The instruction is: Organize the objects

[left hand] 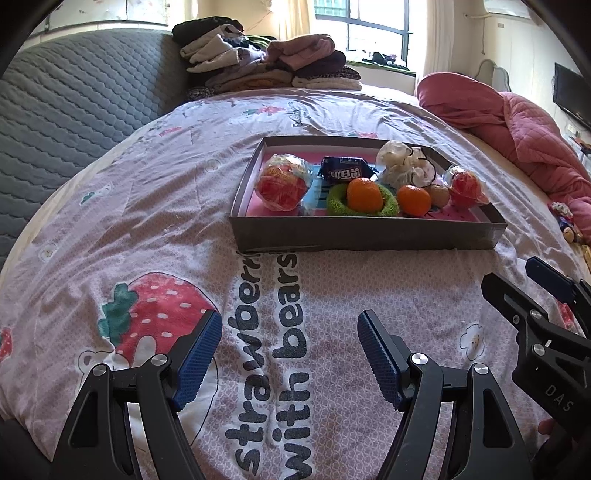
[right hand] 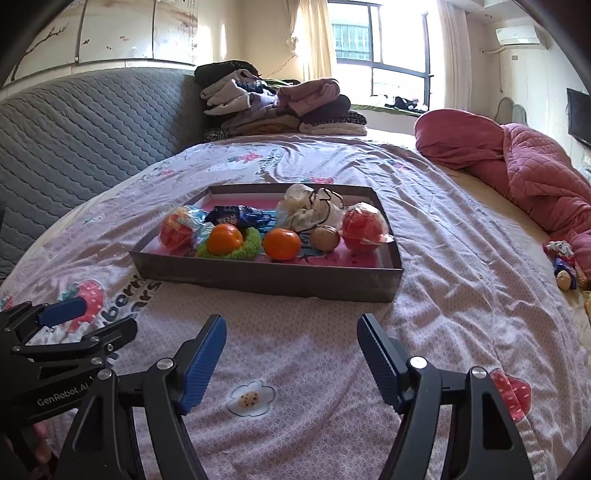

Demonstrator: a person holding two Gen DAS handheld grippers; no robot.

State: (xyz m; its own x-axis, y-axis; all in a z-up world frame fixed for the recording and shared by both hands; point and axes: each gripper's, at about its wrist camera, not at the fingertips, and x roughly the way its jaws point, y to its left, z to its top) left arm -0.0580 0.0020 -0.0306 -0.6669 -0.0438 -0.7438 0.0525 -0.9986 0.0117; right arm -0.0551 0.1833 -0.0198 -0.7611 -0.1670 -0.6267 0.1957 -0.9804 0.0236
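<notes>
Bedspread [left hand: 166, 229] printed with strawberries carries a shallow grey tray [left hand: 365, 232] ahead of both grippers. Inside lie two wrapped red balls, a blue snack packet [left hand: 341, 170], a white scrunchie [left hand: 404, 164], a walnut [right hand: 324, 238], and two oranges, one [left hand: 365, 194] sitting in a green ring [left hand: 338, 201]. The left gripper [left hand: 290, 356] and right gripper [right hand: 291, 360] hover over the bedspread short of the tray, jaws spread wide, holding nothing. Only the left view shows the full "with bears" lettering; the right view alone shows the air conditioner [right hand: 517, 35] and more clearly the small toys [right hand: 563, 264] by the pink quilt [right hand: 524, 177].
</notes>
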